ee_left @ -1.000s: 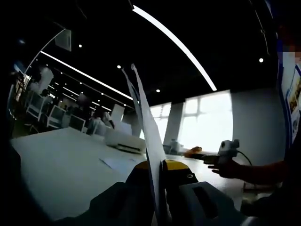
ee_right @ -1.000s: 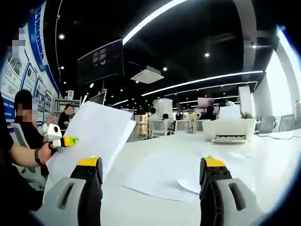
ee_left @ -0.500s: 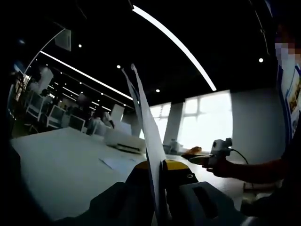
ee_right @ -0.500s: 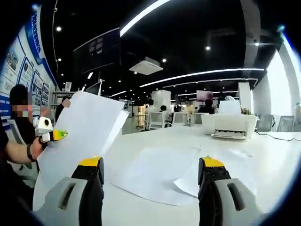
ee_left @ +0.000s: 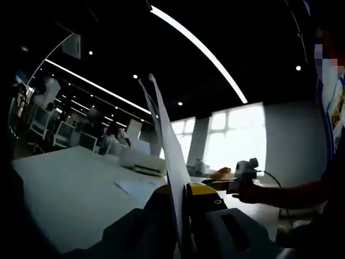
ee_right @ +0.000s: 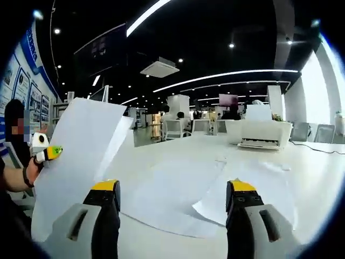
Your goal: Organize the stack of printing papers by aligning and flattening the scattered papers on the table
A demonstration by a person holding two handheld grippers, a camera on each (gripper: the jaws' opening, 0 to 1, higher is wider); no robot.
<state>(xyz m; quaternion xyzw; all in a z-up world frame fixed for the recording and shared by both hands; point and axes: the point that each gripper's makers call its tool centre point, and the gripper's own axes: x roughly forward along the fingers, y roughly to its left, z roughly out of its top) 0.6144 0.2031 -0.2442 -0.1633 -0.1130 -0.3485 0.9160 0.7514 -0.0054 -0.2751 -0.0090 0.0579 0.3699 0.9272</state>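
Two upright sheets (ee_left: 167,145) pinched in the closed left tool (ee_left: 180,208), right tool (ee_right: 171,202) wide open and holding nothing, above loose papers (ee_right: 178,199) on the surface (ee_right: 161,156), printer (ee_right: 261,135) behind the papers.

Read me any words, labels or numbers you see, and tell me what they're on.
No text is legible here.
Wall posters: print too small and blurred to read.
Held sheets, clamped in the left gripper: blank.
Loose sheets on the table: blank.
Printer: no readable label.
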